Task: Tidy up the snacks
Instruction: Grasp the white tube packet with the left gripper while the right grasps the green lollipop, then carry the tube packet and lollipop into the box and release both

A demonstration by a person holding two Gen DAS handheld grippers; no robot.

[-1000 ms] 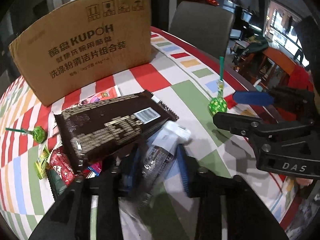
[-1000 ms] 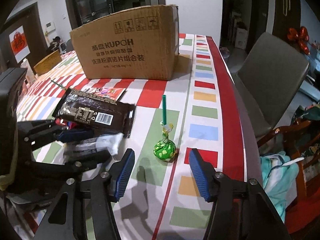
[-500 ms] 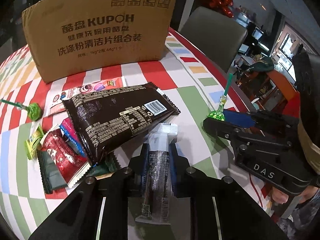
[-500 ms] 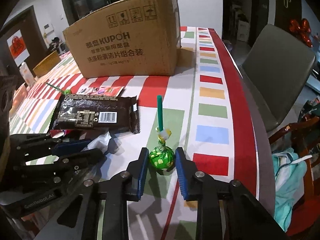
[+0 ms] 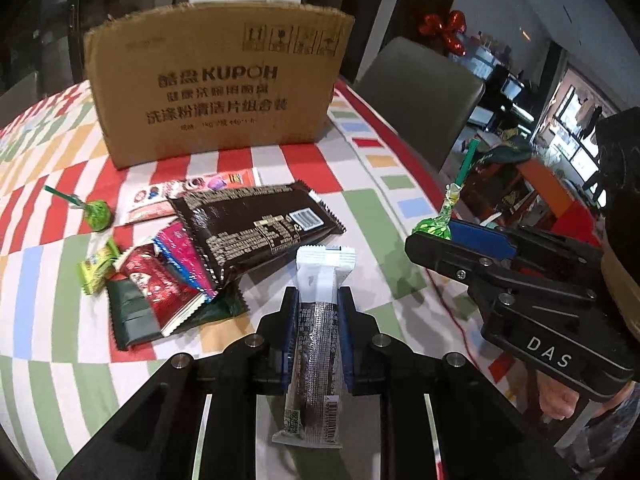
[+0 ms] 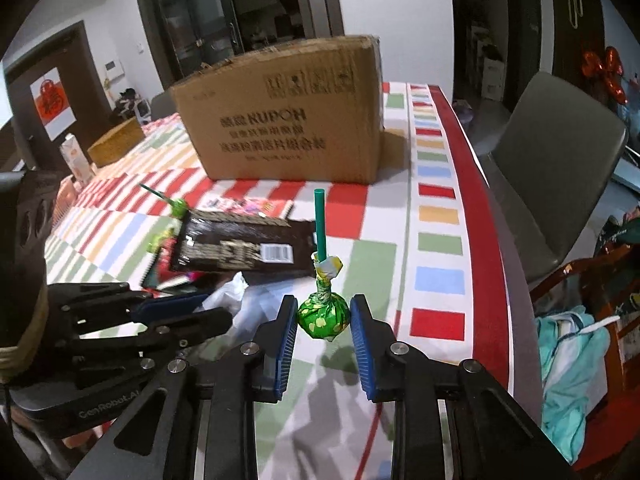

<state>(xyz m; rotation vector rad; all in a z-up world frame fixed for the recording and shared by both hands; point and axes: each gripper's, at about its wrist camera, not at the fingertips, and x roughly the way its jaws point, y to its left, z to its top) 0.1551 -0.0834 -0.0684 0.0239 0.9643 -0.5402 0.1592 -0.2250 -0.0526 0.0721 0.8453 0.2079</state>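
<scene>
Snacks: left gripper [image 5: 318, 332] jaws are clamping a clear-wrapped snack bar [image 5: 317, 346] above the striped tabletop [image 5: 372, 216]; right gripper [image 6: 324, 334] jaws are gripping a green lollipop [image 6: 323, 316], stick upright.

My left fingers clamp a slim white-and-dark snack bar [image 5: 318, 332] lengthwise. My right fingers pinch a green foil lollipop [image 6: 323, 314], stick upright.

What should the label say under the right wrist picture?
Right gripper pinches a green lollipop before the cardboard box.
</scene>
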